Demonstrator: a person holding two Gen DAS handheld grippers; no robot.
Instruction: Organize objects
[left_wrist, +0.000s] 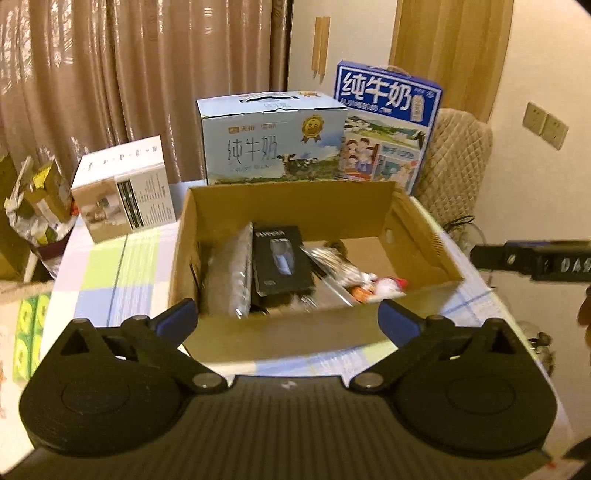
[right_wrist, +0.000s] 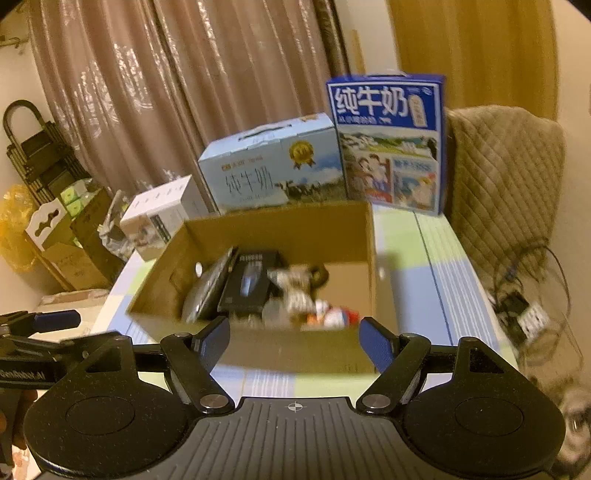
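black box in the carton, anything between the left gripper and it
Only the cardboard carton's near wall stands between the open left gripper and the black box. From above the box is uncovered, though a grey packet leans beside it.

Both grippers' fingers (left_wrist: 177, 321) (right_wrist: 376, 347) spread, empty

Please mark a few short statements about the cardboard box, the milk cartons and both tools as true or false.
1. The left tool is open and empty. True.
2. The cardboard box holds nothing. False: a black box and other packets lie inside.
3. The dark blue milk carton stands behind the cardboard box. True.
4. The right tool grips the black box. False: its jaws are open with nothing between them.
5. The light blue milk carton lies inside the cardboard box. False: it stands on the table behind it.
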